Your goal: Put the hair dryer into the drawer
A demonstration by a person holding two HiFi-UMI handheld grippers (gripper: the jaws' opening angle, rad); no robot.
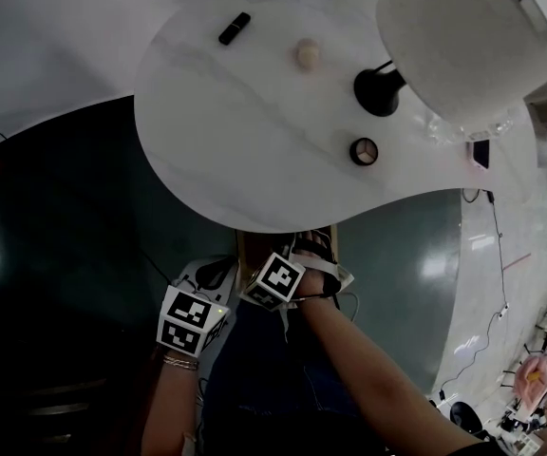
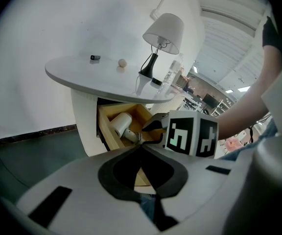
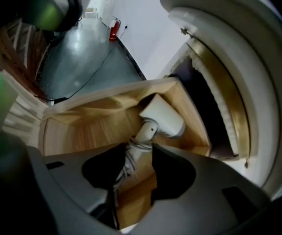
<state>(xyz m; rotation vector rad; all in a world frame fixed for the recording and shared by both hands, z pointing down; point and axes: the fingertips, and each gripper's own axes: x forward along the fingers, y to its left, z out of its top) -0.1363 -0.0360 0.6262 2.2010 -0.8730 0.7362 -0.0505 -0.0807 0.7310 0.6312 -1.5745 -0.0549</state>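
Beneath the rounded white counter [image 1: 254, 131] a wooden drawer [image 3: 82, 126] stands pulled out. The hair dryer [image 3: 164, 117] is inside it, its white barrel toward the back, close to the cabinet, and its handle pointing out toward the opening. That placing looks deliberate, since with the barrel tucked deep the whole length fits within the drawer walls. The cord [image 3: 125, 166] is wound around the handle, which keeps it from trailing over the drawer's edge.

The right gripper [image 3: 140, 153] reaches steeply down into the drawer with its jaws closed on that wrapped handle, one on each side. Holding it by the handle leaves the bulky barrel free to settle on the wooden bottom. I cannot tell whether the barrel rests there or hangs just above it.

The left gripper [image 2: 141, 147] hovers outside the drawer, aimed at its front. Its jaws are closed together with nothing between them, and it is probably there to push the drawer shut. By my reading the placing is nearly done, leaving only the release and the closing.

On the counter above, well apart from the work, are a lamp [image 1: 463, 36] with a white shade, a small black stick-like object [image 1: 235, 28] and a pale ball [image 1: 307, 53]. Dark green floor [image 1: 55, 207] surrounds the cabinet.
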